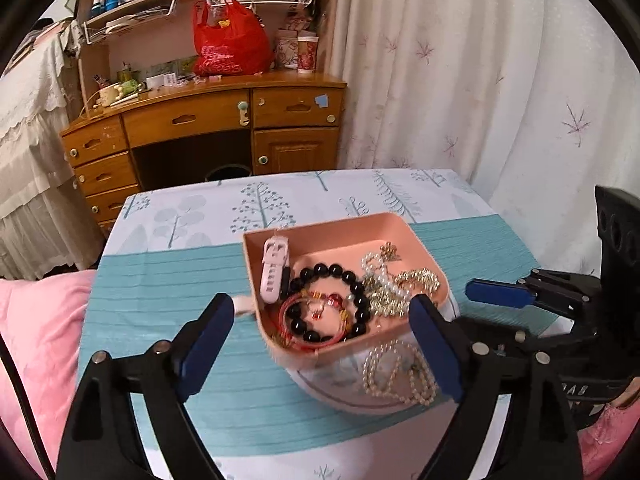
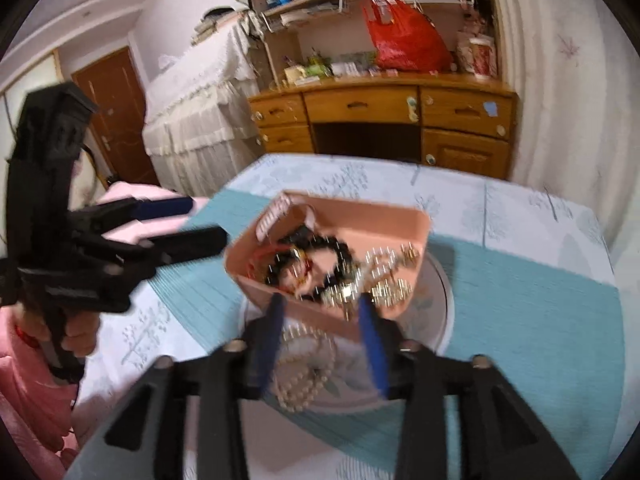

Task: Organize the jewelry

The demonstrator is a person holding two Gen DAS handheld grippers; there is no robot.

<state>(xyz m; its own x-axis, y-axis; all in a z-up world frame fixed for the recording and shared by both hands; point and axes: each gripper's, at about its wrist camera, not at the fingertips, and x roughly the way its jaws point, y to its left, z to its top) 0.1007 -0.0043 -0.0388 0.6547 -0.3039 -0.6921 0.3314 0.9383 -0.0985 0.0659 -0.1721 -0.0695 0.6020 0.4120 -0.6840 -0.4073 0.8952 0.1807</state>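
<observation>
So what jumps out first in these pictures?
A pink tray heaped with jewelry sits mid-table, tilted over a white plate: black bead bracelet, gold and pearl chains. A pearl necklace lies on the plate. Behind, a red bag glows on the wooden desk.

The right tongs [image 2: 320, 320] clamp the tilted pink tray [image 2: 352, 216] of jewelry above a white plate [image 2: 440, 296].

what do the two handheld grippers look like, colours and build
Both the left gripper and right gripper are matte black plastic frames with two long tapering fingers, each lined inside with a flat blue pad. Round silver bolts dot the finger joints. A bare hand grips the left one's handle.
</observation>
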